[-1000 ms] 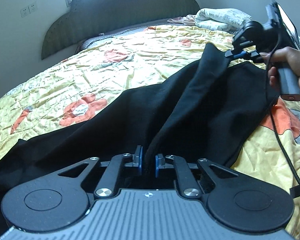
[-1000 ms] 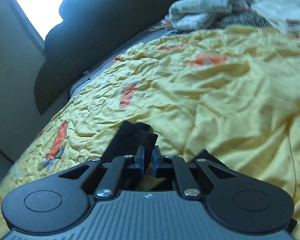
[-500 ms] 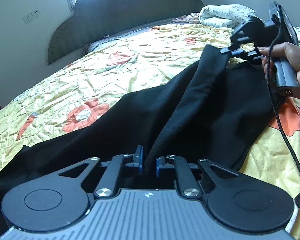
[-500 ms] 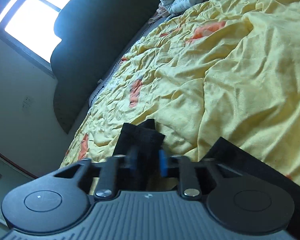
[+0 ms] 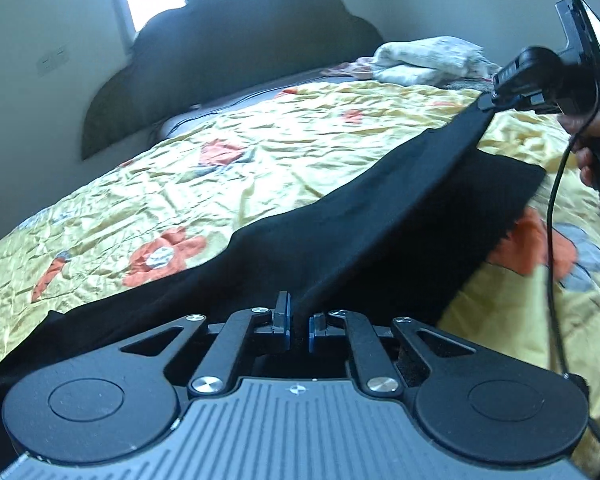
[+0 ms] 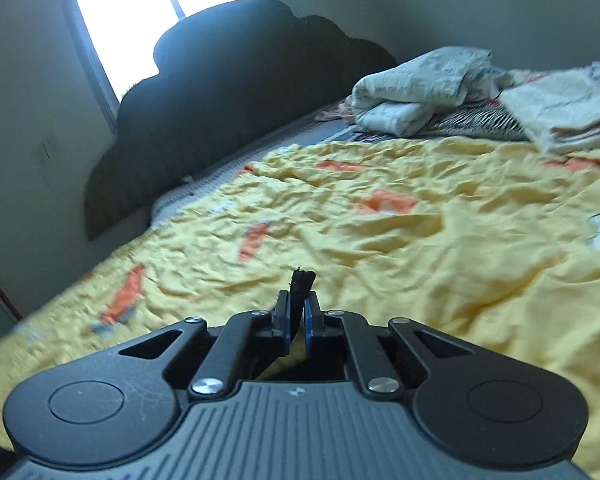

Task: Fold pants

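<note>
Between the two closed hand-held grippers, left [image 5: 298, 326] and right [image 6: 296, 320], the black pants [image 5: 340, 232] stretch, pinched.

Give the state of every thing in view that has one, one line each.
Black pants: partly lifted, one edge stretched taut between both grippers, rest on the bed.
Left gripper: shut on the pants.
Right gripper: shut on the pants.
Yellow bedspread: spread out, wrinkled.
White linens: folded, piled by the headboard.

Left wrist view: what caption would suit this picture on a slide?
Both grippers, left gripper and right gripper, hold black pants stretched taut above a yellow floral bedspread.
</note>
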`<move>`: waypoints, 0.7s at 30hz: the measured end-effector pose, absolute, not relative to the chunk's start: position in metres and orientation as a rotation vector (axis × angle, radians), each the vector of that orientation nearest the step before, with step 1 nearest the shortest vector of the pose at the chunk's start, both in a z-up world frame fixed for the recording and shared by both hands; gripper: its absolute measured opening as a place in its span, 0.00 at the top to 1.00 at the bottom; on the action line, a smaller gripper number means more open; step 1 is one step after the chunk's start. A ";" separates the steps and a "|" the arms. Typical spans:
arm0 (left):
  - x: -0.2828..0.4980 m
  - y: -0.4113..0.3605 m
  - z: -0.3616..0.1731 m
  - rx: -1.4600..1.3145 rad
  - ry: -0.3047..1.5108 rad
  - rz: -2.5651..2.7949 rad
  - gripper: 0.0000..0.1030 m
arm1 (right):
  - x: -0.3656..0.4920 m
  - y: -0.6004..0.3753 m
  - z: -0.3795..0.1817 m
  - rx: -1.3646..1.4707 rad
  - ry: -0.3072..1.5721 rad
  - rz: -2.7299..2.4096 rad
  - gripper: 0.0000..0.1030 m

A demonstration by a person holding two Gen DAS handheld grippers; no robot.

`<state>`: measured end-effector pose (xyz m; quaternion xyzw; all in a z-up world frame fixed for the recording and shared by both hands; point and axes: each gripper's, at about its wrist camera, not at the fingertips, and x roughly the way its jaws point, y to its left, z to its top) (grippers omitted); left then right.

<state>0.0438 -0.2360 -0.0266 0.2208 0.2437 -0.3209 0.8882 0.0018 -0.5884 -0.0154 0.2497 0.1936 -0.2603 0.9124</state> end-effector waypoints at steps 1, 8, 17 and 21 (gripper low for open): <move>0.042 -0.236 -0.028 0.463 0.506 -0.672 0.90 | -0.005 -0.585 -0.019 0.490 0.418 -0.554 0.94; 0.038 -0.228 -0.028 0.456 0.525 -0.701 0.90 | -0.037 -0.577 -0.046 0.515 0.478 -0.603 0.93; 0.032 -0.236 -0.043 0.544 0.541 -0.709 0.83 | -0.033 -0.576 -0.055 0.464 0.562 -0.667 0.88; 0.032 -0.229 -0.029 0.509 0.568 -0.751 0.66 | -0.042 -0.570 -0.040 0.359 0.508 -0.805 0.77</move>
